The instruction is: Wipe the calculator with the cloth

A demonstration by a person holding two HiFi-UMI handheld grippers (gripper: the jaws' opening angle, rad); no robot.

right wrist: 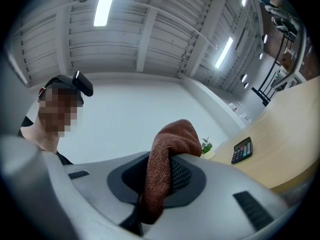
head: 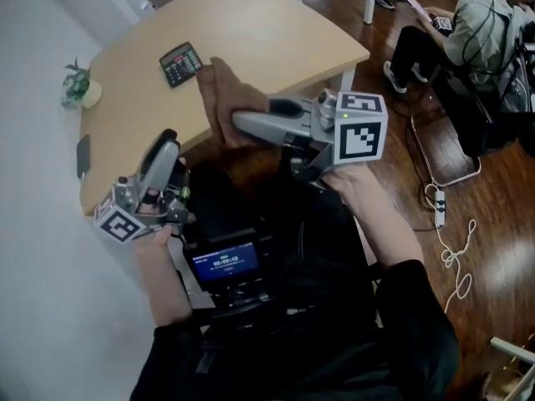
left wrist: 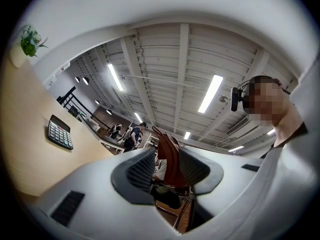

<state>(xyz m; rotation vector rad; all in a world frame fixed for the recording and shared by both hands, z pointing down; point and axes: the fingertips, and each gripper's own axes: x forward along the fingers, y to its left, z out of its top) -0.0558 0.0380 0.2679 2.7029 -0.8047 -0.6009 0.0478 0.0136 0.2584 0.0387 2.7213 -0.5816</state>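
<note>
A black calculator [head: 180,63] lies flat on the light wooden table [head: 267,32], towards its far left. It also shows in the left gripper view [left wrist: 60,132] and the right gripper view [right wrist: 242,150]. My right gripper [head: 238,124] is shut on a brown cloth [head: 224,97], which bunches over the table's near edge, just right of the calculator. The cloth [right wrist: 162,174] is pinched between its pads. My left gripper [head: 167,144] hovers lower left, off the table's edge, jaws apart with nothing pressed. Through its gap the cloth [left wrist: 170,161] shows farther off.
A small potted plant [head: 77,86] stands at the table's left edge, and a dark flat object [head: 83,155] lies near its front left edge. A person sits on a chair [head: 468,40] at the upper right. A white cable [head: 456,257] lies on the wooden floor. A white wall runs along the left.
</note>
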